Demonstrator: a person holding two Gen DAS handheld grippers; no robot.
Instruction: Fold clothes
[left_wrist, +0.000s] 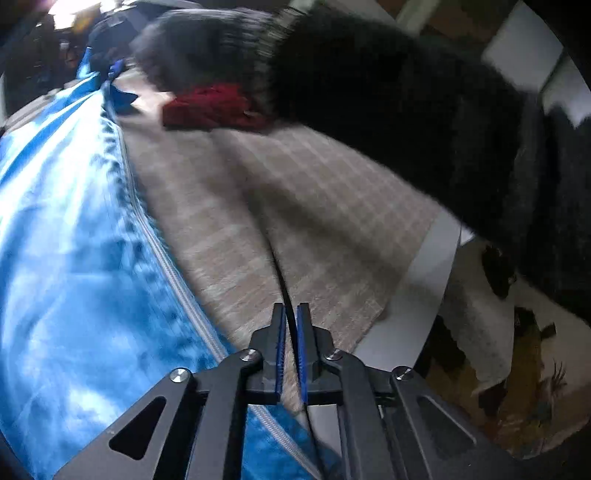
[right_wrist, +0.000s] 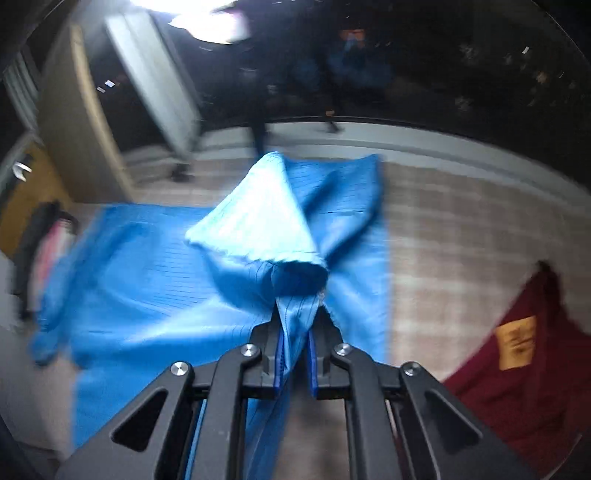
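A bright blue zip-up garment (left_wrist: 70, 236) lies spread on a beige checked cloth (left_wrist: 295, 192), its pale zipper running along its right edge. My left gripper (left_wrist: 291, 314) is shut with nothing visible between its blue pads, hovering over the beige cloth just right of the zipper. In the right wrist view my right gripper (right_wrist: 295, 321) is shut on a bunched cuff or corner of the blue garment (right_wrist: 258, 229) and holds it lifted above the rest of the garment. A folded dark red garment (left_wrist: 214, 107) lies farther back; it also shows in the right wrist view (right_wrist: 528, 373).
A person's arm in a fuzzy black sleeve (left_wrist: 388, 85) reaches across the top right of the left wrist view. The white table edge (left_wrist: 424, 288) runs at the right, with a patterned floor (left_wrist: 524, 387) below. Dark furniture legs (right_wrist: 258, 136) stand beyond the table.
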